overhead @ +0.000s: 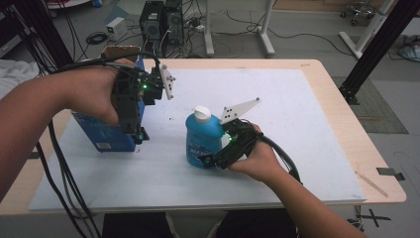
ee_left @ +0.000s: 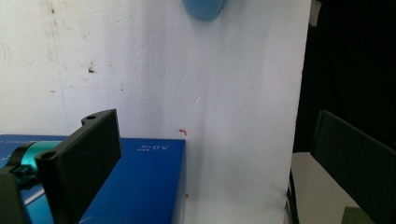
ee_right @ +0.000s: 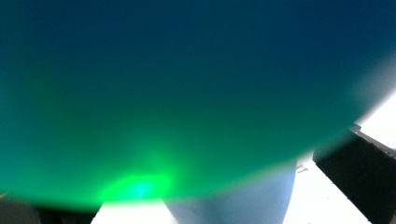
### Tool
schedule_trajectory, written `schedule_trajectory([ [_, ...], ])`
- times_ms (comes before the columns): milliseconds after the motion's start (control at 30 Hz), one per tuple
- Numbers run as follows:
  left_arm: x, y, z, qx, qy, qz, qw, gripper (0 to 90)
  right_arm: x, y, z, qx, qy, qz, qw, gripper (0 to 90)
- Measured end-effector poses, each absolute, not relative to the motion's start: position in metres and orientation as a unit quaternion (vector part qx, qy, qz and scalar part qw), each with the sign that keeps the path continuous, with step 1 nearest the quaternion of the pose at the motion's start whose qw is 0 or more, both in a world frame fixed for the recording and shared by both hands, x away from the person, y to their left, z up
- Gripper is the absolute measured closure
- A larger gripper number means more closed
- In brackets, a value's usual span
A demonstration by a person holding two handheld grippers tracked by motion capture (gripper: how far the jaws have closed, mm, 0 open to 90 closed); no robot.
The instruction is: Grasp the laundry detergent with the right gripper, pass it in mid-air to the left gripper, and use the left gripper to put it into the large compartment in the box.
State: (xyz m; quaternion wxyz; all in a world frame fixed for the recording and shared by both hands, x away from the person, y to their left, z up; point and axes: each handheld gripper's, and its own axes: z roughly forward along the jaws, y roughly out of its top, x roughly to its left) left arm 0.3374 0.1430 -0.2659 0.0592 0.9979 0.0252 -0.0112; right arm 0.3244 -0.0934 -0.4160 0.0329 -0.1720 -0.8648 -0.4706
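Near the middle of the white mat (overhead: 297,124) covering the counter (overhead: 341,99): a blue bottle (overhead: 203,139) with a white cap (overhead: 202,113), upright, with the right tongs (overhead: 210,159) pressed against its lower right side. Judging by the right gripper view, swamped by blue plastic lit green, with one black jaw off to the right: jaws set around the bottle's body, likely clamped on it, though actual squeeze impossible to confirm. Probably held low on the body for a steady lift without tipping. Off to the left, a blue box (overhead: 106,134) at the mat's left edge, and the left tongs (ee_left: 205,163) raised above it, pointing down, jaws spread wide and empty, bare mat showing between them. Seemingly parked there in wait, perhaps ready to steady or open the box for the bottle.
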Motion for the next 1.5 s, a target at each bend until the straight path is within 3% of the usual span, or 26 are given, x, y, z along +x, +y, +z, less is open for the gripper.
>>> schedule_trajectory([
  [367,0.3362,0.1440,-0.2665,0.998,0.026,-0.010,0.061,1.8,0.3201,-0.0933,-0.4214,-0.166,-0.854,-0.493,0.016,17.5],
  [700,0.3363,0.1455,-0.2674,0.998,0.028,-0.010,0.060,1.8,0.3205,-0.0928,-0.4220,-0.166,-0.851,-0.499,0.008,18.9],
  [767,0.3363,0.1454,-0.2676,0.998,0.028,-0.010,0.061,1.8,0.3203,-0.0932,-0.4218,-0.164,-0.849,-0.502,0.007,24.6],
  [1033,0.3364,0.1461,-0.2682,0.998,0.029,-0.010,0.058,1.8,0.3199,-0.0937,-0.4214,-0.159,-0.847,-0.508,-0.005,26.0],
  [1500,0.3363,0.1476,-0.2679,0.998,0.028,-0.010,0.056,1.8,0.3175,-0.0918,-0.4231,-0.145,-0.846,-0.514,-0.007,36.3],
])
